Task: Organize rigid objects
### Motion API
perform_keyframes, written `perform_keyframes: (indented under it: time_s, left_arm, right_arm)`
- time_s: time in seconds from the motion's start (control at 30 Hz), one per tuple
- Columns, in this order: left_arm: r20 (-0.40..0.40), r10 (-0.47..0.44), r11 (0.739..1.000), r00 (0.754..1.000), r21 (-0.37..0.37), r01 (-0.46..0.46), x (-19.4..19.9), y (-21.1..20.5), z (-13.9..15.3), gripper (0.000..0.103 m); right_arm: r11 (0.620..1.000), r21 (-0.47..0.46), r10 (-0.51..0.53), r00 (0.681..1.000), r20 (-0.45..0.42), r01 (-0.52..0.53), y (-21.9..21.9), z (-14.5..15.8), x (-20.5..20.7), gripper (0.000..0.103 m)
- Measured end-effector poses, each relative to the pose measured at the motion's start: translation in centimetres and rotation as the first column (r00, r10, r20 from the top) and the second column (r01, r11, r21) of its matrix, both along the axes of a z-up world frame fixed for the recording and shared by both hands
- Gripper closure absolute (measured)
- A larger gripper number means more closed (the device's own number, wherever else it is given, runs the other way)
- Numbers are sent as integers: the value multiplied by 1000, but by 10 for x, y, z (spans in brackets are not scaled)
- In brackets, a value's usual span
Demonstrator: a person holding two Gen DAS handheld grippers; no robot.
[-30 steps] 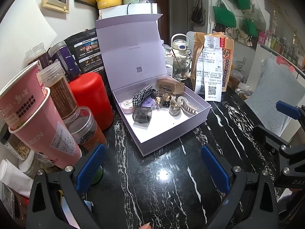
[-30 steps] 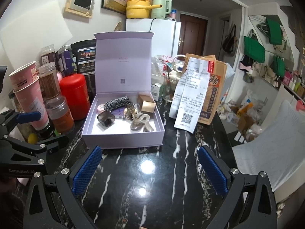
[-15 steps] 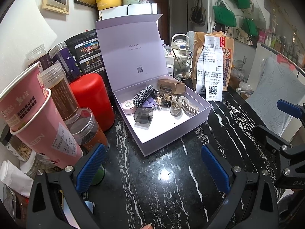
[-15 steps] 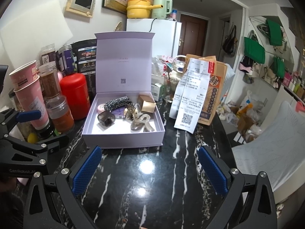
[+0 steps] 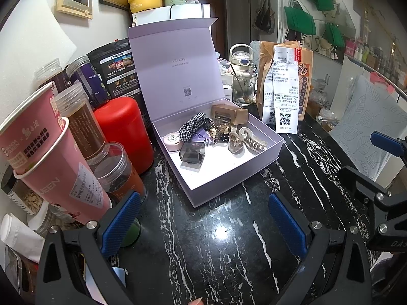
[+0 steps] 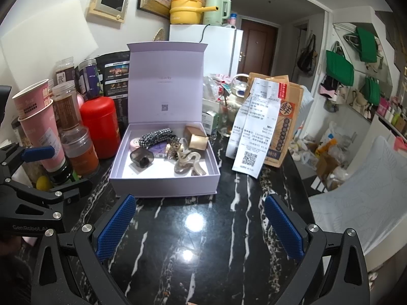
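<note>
An open lilac box [image 5: 229, 180] [image 6: 165, 185] stands on the black marble table with its lid upright. Inside lie a checked scrunchie [image 5: 189, 124] [image 6: 155, 136], a pink round tin [image 5: 171, 139], a smoky grey clip [image 5: 192, 153] [image 6: 142, 158], a clear claw clip [image 5: 251, 139] [image 6: 189, 162], a small gold box [image 5: 230, 114] [image 6: 197, 138] and several small hair pieces. My left gripper [image 5: 203, 225] is open and empty in front of the box. My right gripper [image 6: 201, 225] is open and empty, also in front of the box.
Left of the box stand a red canister [image 5: 122, 132] [image 6: 100, 124], pink paper cups [image 5: 43, 157] [image 6: 38, 132] and several jars [image 5: 112, 167]. A brown paper bag with receipts [image 5: 285, 89] [image 6: 267, 127] and a glass [image 5: 243, 89] stand right of the box. The table edge runs along the right.
The left gripper has drifted slightly, so the box sits a little further right in its view. The right view is almost unchanged. Both grippers stay open.
</note>
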State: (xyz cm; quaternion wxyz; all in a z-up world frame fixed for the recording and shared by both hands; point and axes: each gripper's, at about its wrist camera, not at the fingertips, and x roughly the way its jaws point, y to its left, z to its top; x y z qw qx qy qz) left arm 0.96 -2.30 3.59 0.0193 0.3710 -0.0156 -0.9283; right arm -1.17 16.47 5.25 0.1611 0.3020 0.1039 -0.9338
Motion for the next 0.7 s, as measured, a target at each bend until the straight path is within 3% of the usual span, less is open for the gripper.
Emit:
perform_keyframes:
  time_s: [0.7]
  left_arm:
    - [16, -5, 1000, 1000, -15, 5, -6, 1, -7, 1]
  right_arm:
    - [1000, 11, -10, 1000, 18, 10, 1, -8, -5, 0]
